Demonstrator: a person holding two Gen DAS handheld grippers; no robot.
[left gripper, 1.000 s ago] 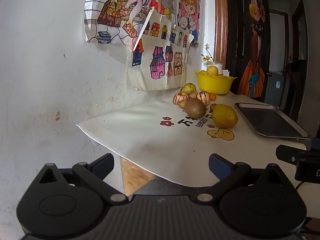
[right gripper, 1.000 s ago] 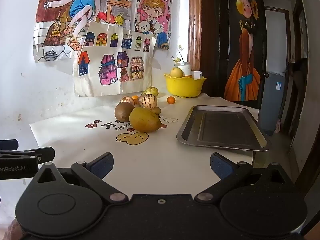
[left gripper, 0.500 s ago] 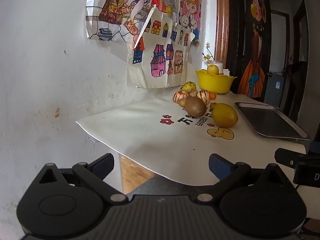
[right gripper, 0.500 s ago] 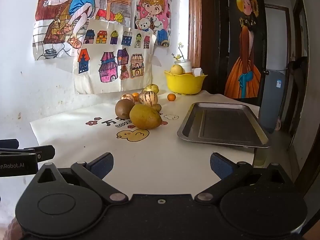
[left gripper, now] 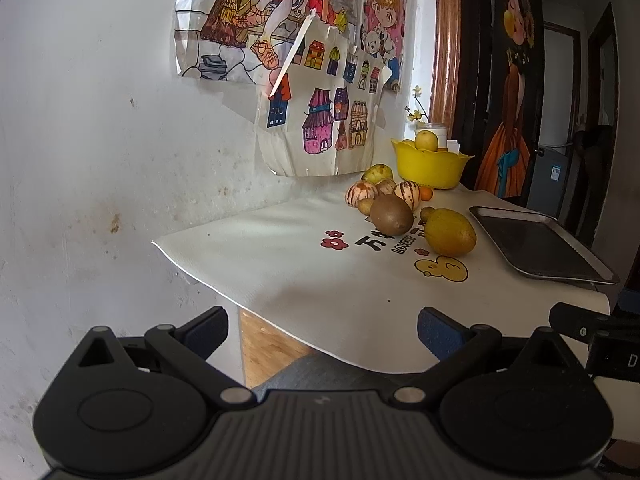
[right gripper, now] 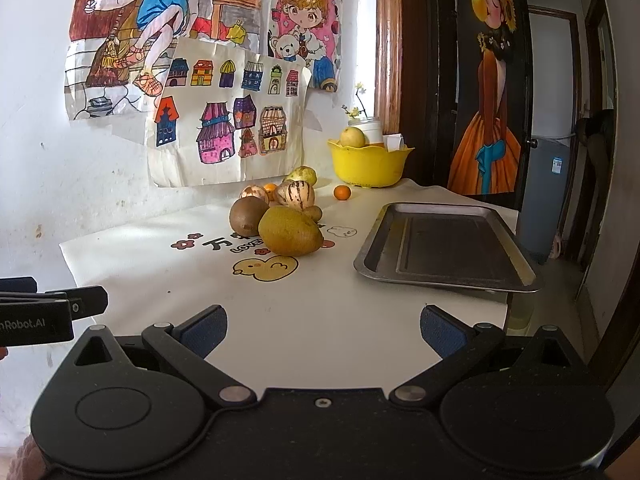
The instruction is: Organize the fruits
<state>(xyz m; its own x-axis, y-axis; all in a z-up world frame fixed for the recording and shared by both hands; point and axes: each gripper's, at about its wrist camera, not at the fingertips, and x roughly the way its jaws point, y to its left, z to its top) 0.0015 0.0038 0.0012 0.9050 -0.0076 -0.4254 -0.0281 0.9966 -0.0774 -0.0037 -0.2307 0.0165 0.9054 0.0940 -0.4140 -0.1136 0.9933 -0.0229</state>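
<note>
A pile of fruit lies on the white table cover: a big yellow-brown fruit in front, a brown kiwi-like fruit beside it, striped fruits behind, and a small orange. A metal tray lies empty to the right. My right gripper is open and empty over the table's near edge, well short of the fruit. My left gripper is open and empty, off the table's left corner.
A yellow bowl holding a fruit stands at the back by the wall. Drawings hang on the wall behind the fruit. The left gripper's side shows at the left of the right wrist view. A dark doorway is at right.
Both grippers have moved slightly forward toward the table; the fruit and tray look a little larger. Both stay open and empty. Nothing on the table has moved.
</note>
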